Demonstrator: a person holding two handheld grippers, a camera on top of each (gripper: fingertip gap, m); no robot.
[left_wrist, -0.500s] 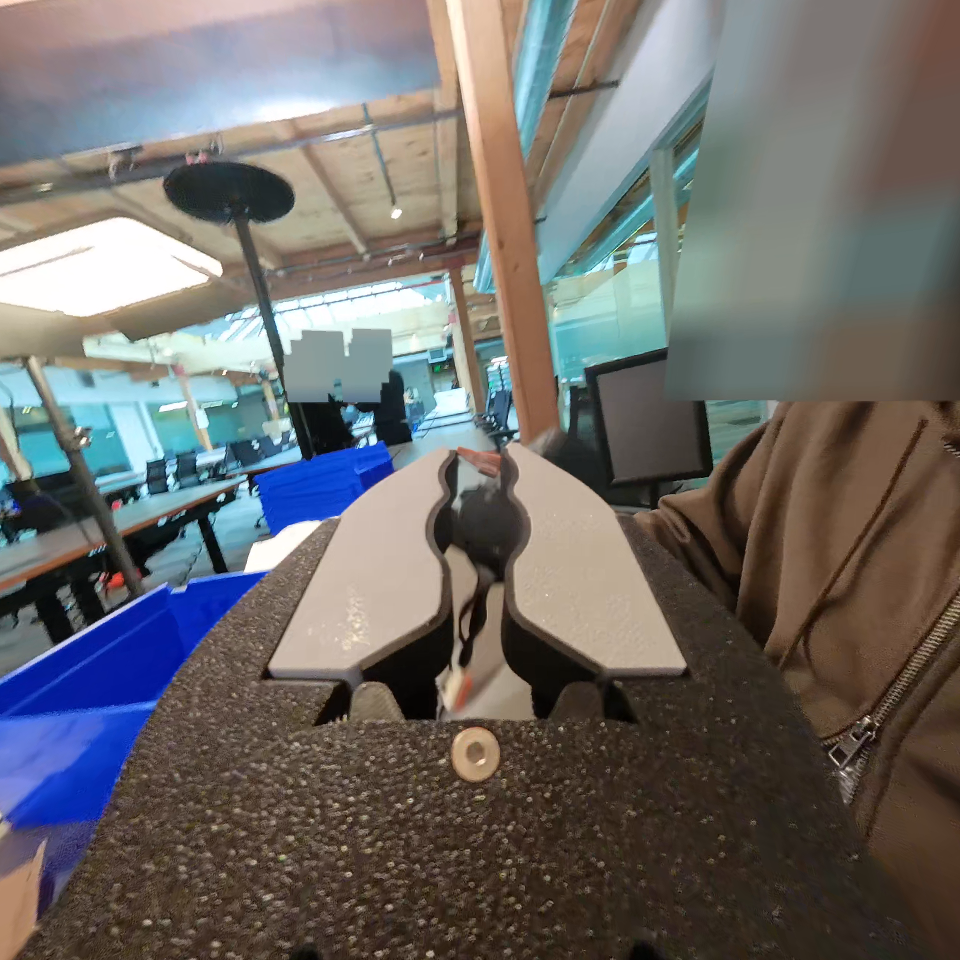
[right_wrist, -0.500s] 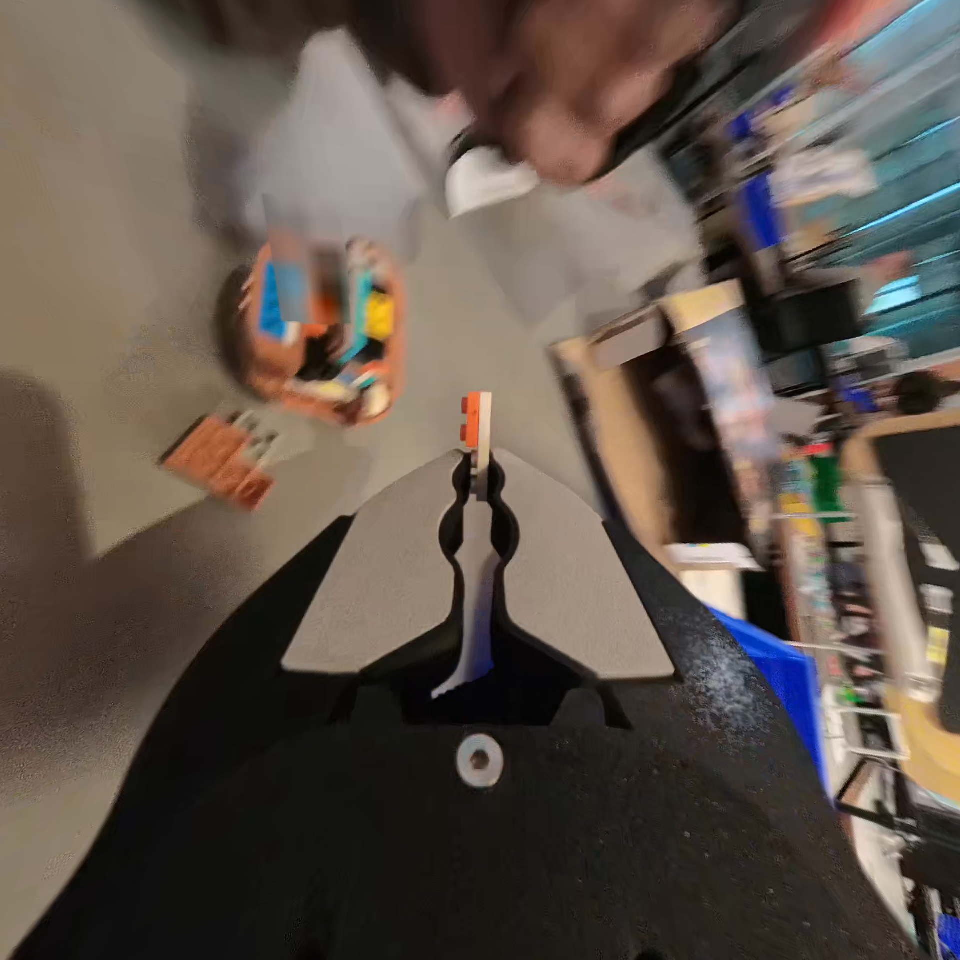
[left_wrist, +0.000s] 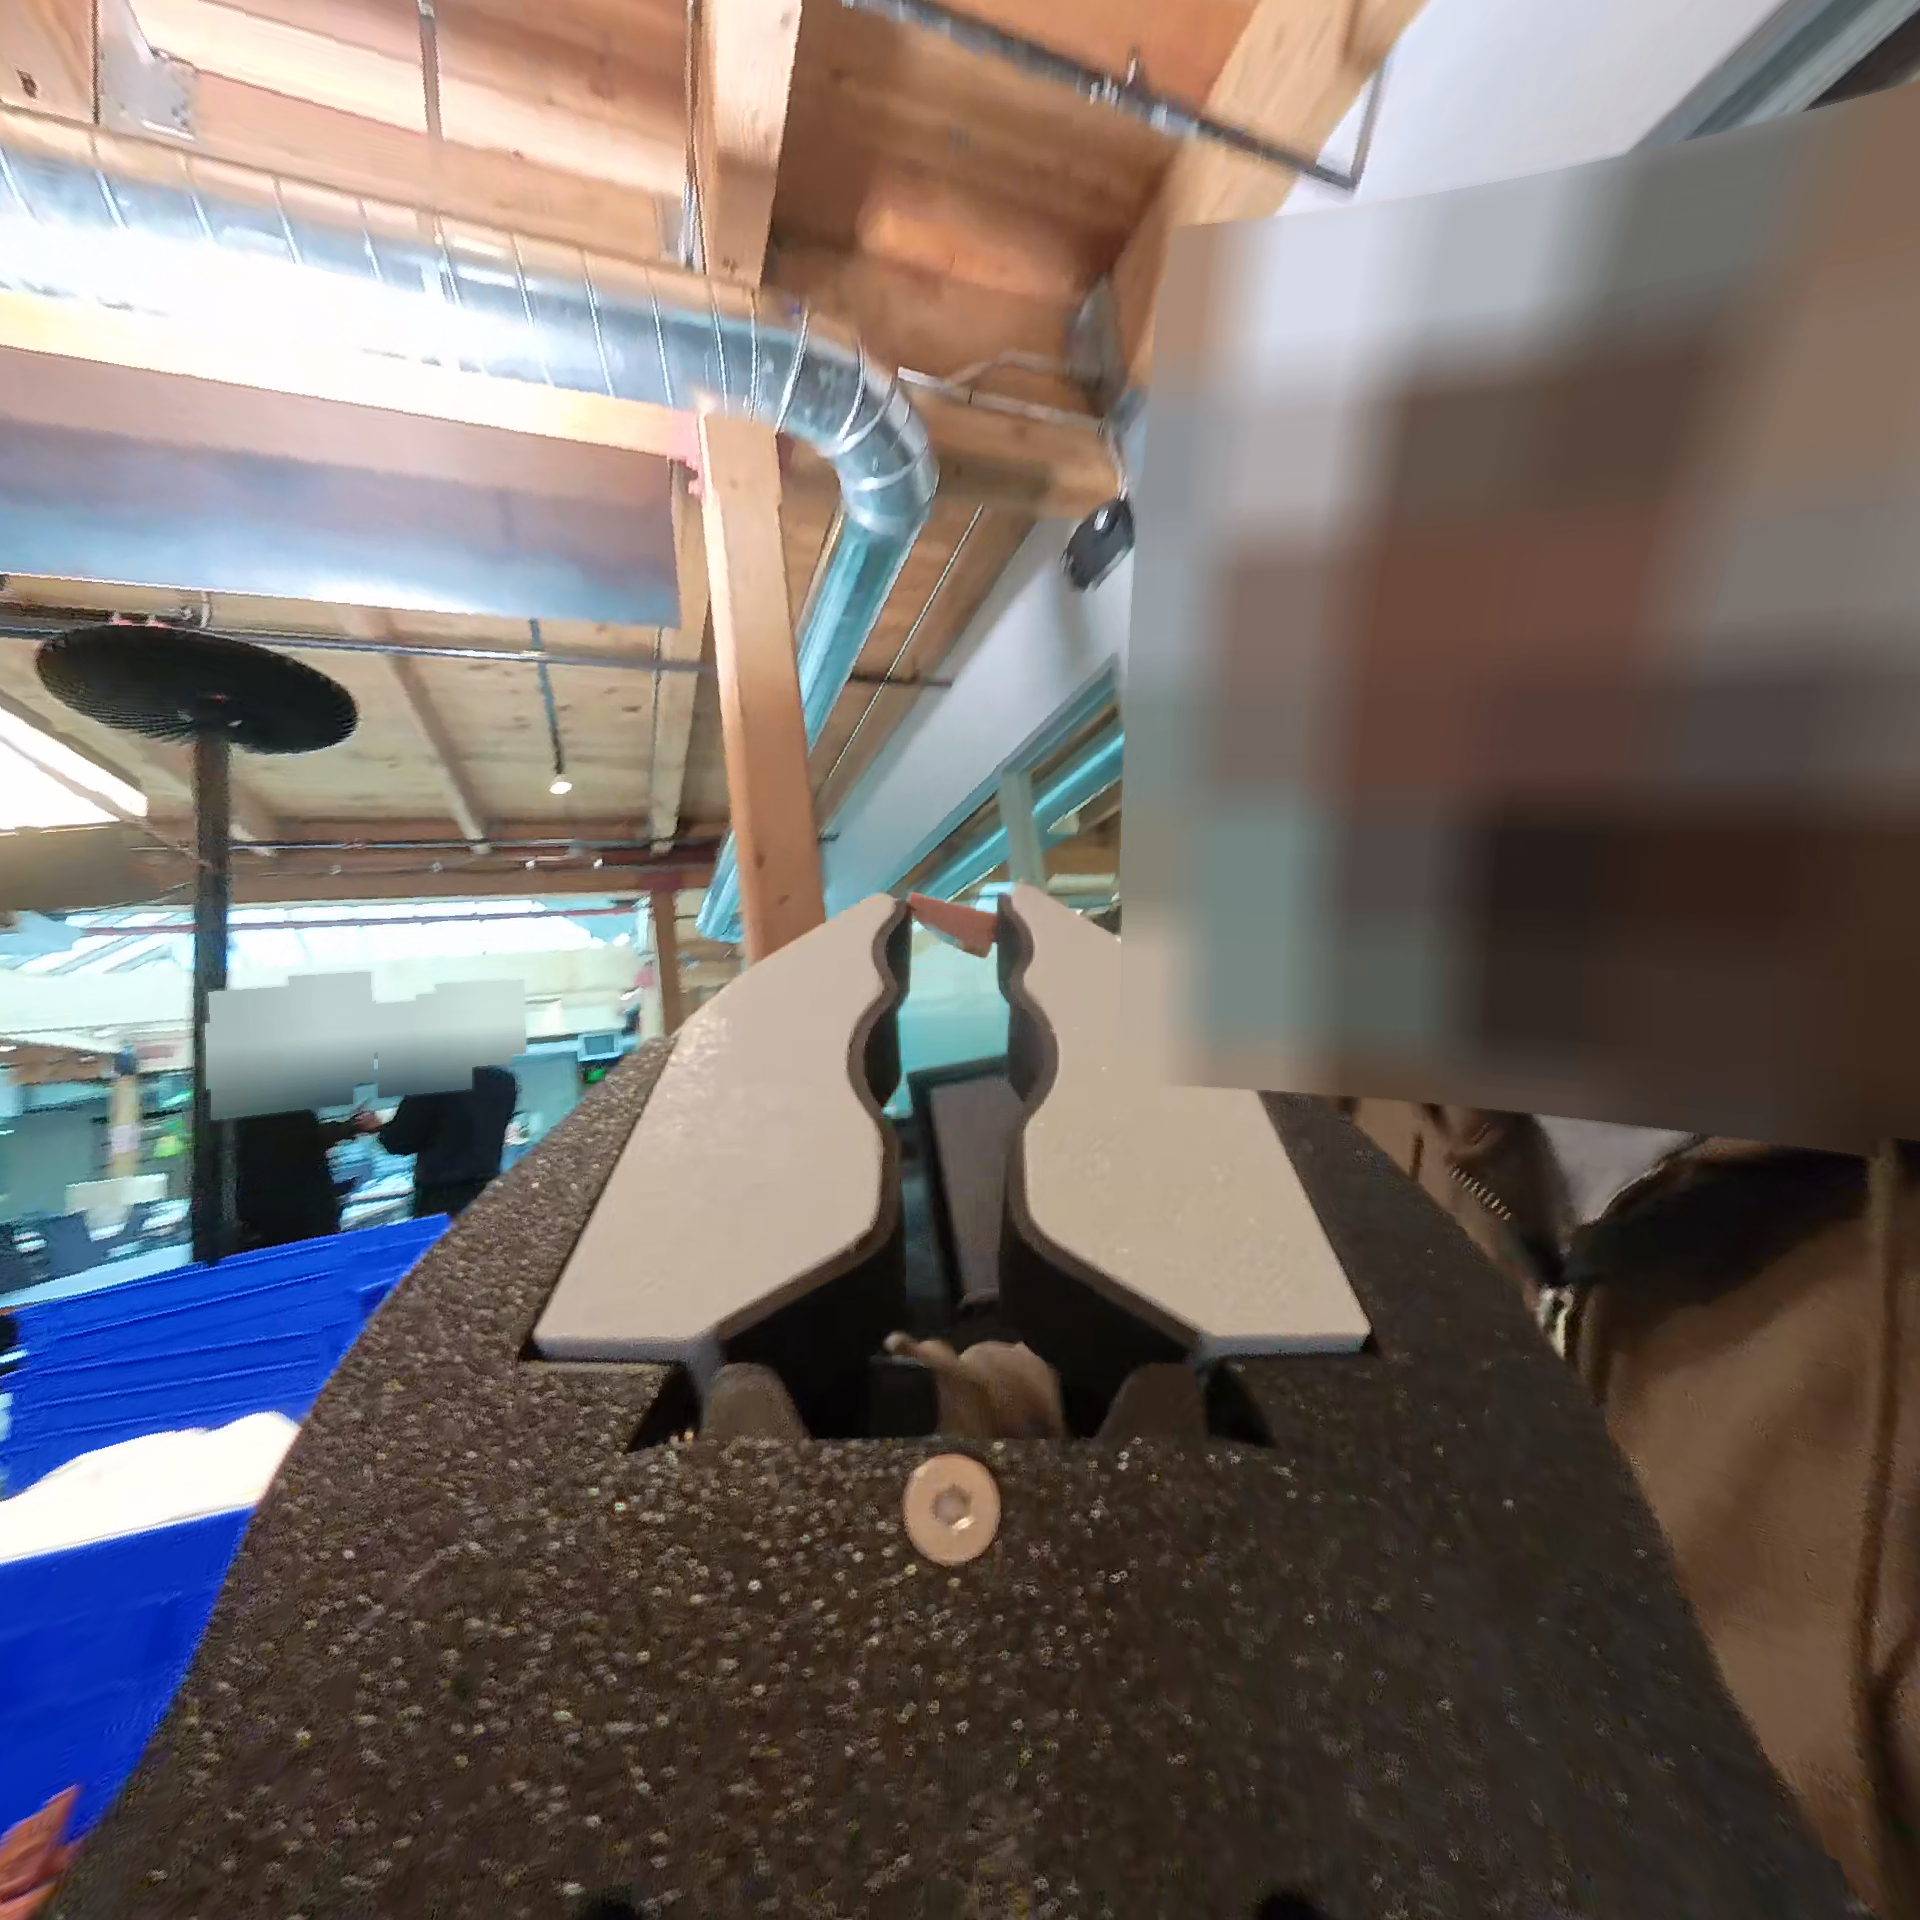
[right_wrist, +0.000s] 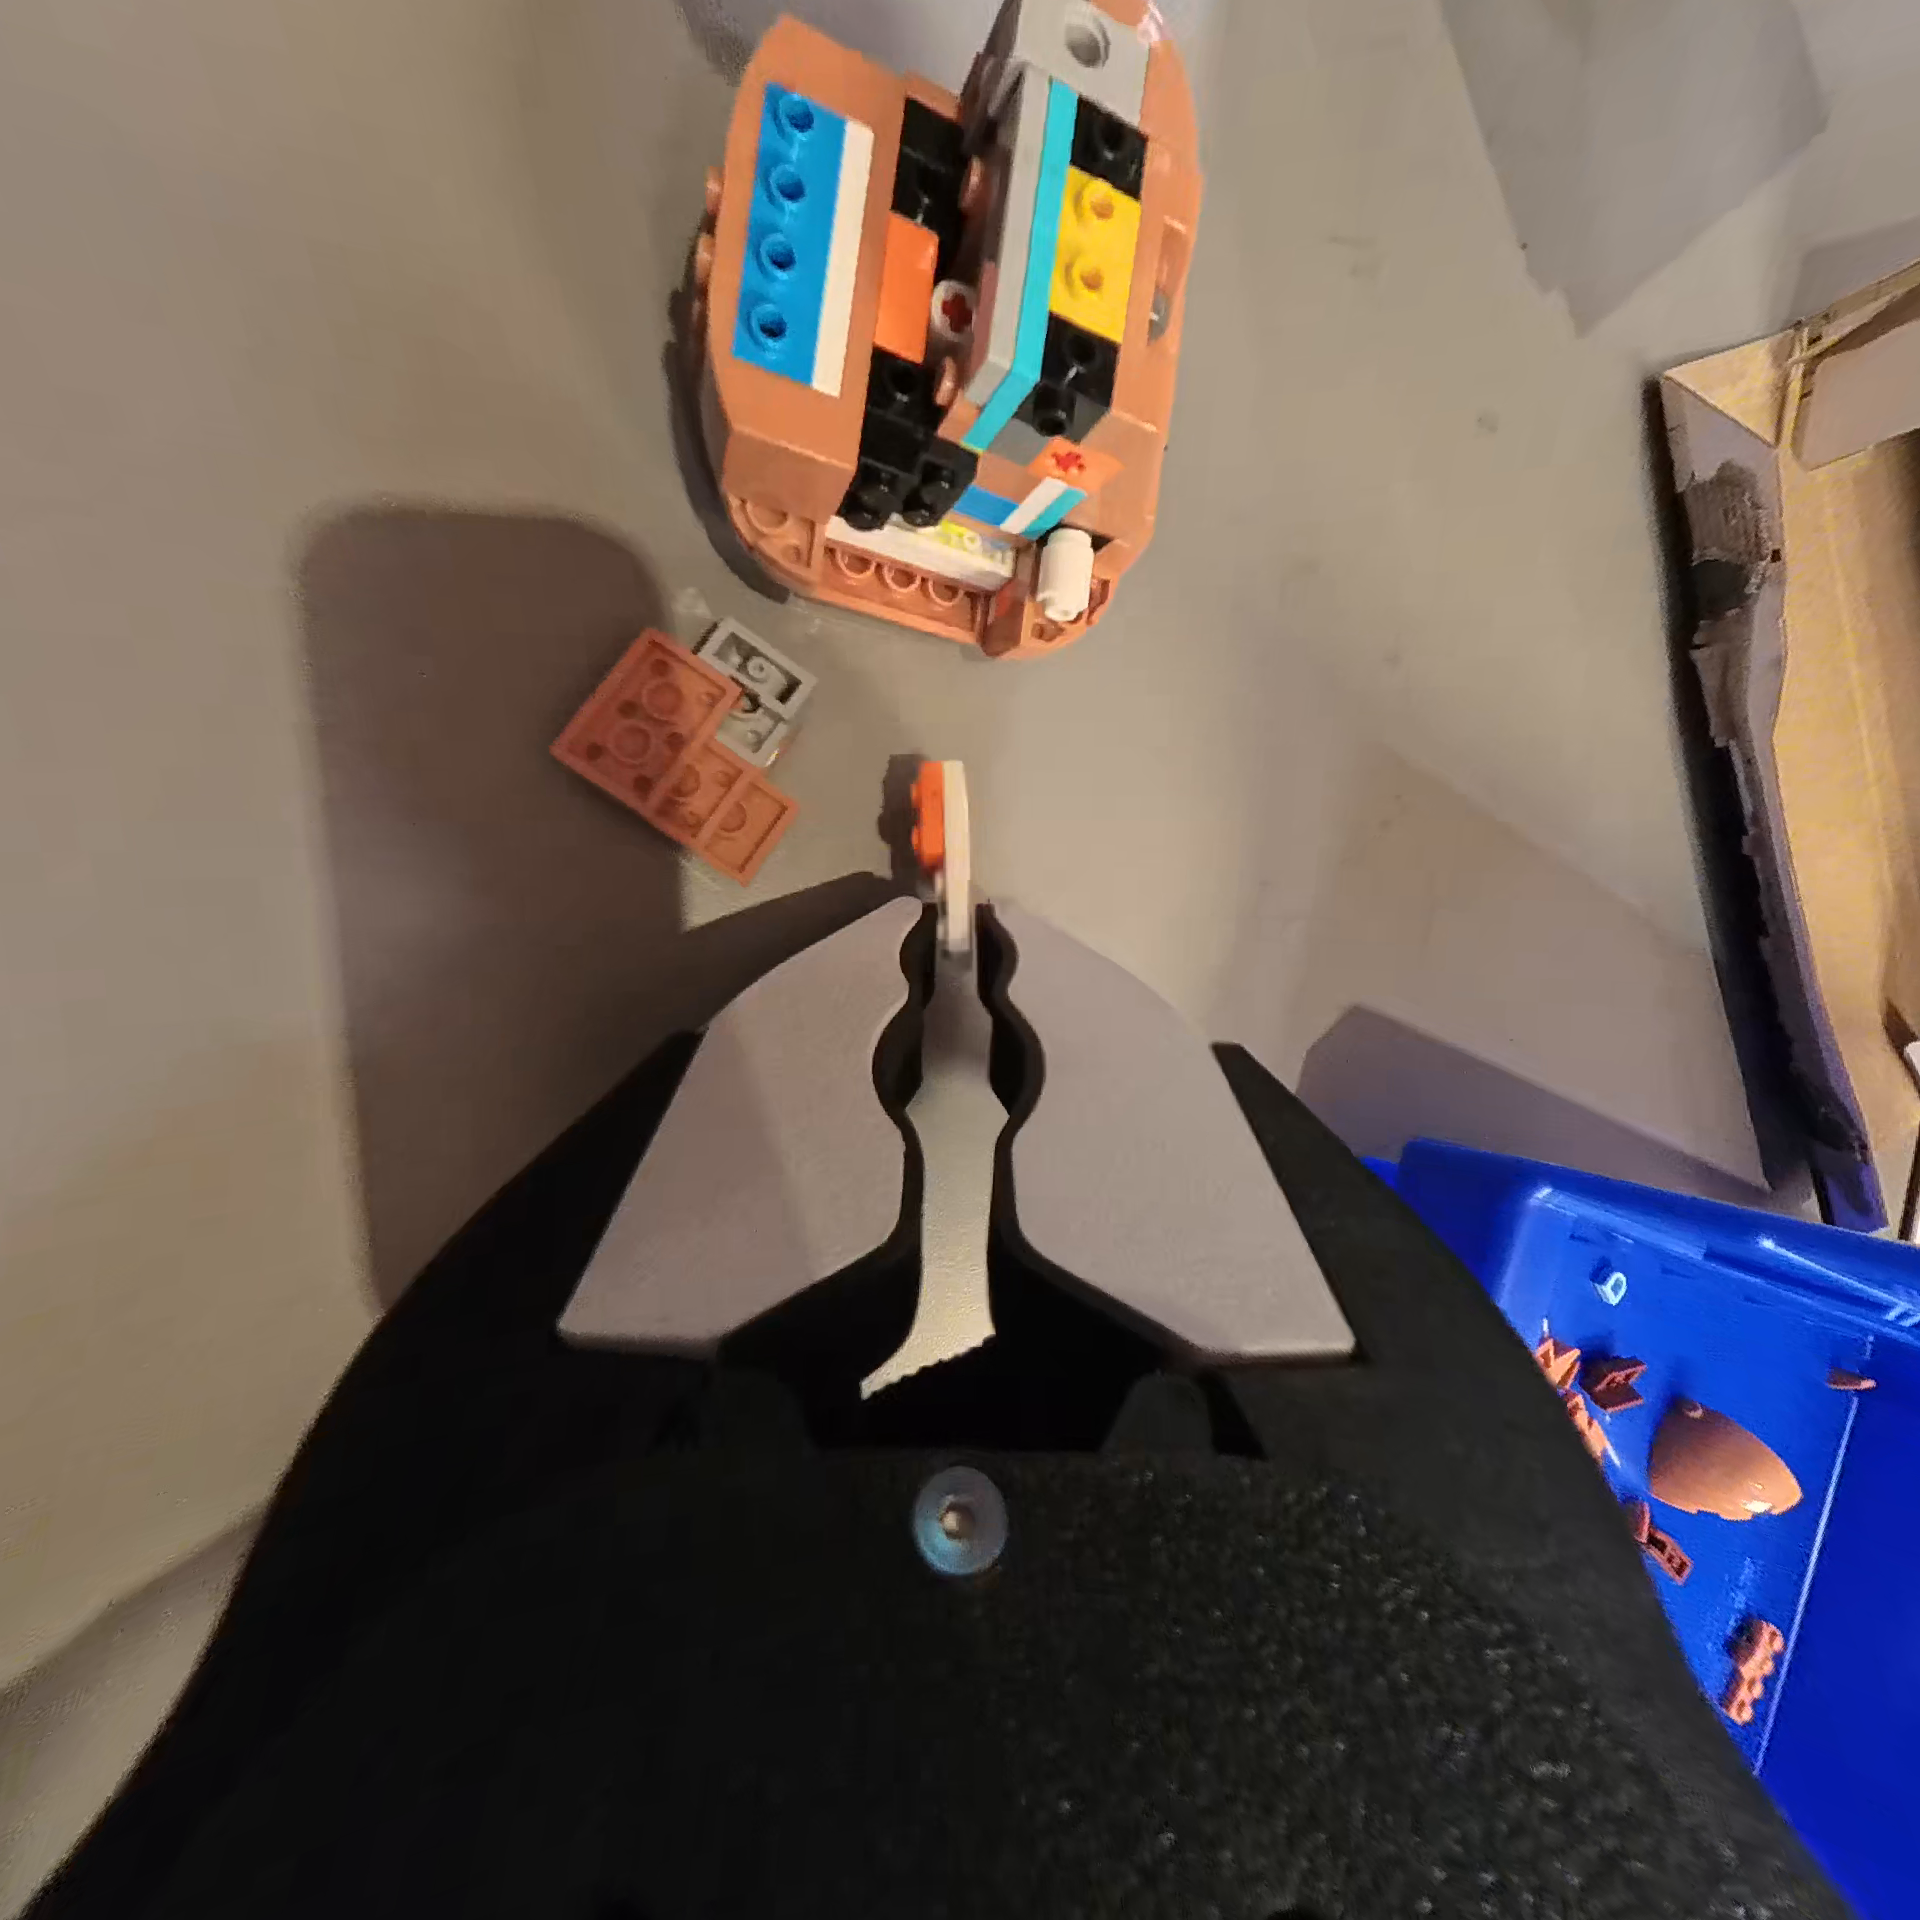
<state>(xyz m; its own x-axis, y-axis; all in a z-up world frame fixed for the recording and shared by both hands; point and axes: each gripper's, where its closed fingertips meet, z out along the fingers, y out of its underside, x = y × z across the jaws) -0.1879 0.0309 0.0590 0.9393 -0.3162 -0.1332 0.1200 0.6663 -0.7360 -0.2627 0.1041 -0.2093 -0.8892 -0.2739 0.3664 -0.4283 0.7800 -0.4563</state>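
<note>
My right gripper (right_wrist: 951, 909) is shut on a pale grey brick-separator tool (right_wrist: 954, 1143) that runs between its fingers. An orange plate (right_wrist: 928, 810) sits on the tool's tip, just above the grey table (right_wrist: 312, 312). A brown brick-built model (right_wrist: 935, 312) with blue, yellow, black and grey bricks lies ahead of it. Loose brown plates (right_wrist: 665, 748) and a grey plate (right_wrist: 758, 686) lie to the left of the tip. My left gripper (left_wrist: 954, 914) points up at the ceiling, shut on a small reddish-brown piece (left_wrist: 951, 925) at its fingertips.
A blue bin (right_wrist: 1714, 1403) with brown pieces stands at the right gripper's right, and a cardboard box (right_wrist: 1818, 623) behind it. In the left wrist view, blue bins (left_wrist: 156, 1403) are at the left, a person's brown hoodie (left_wrist: 1714, 1455) at the right, and a wooden post (left_wrist: 758, 727) ahead. One gripper's finger ends stand about 30 cm off the other's. Measured from the fingertips, the grey plate (right_wrist: 758, 686) is 5 cm or so from the right gripper and 25 cm from the left.
My left gripper has tilted up towards the ceiling. My right gripper has swung, so the model now lies straight ahead and nearer, with the tool and orange plate still held.
</note>
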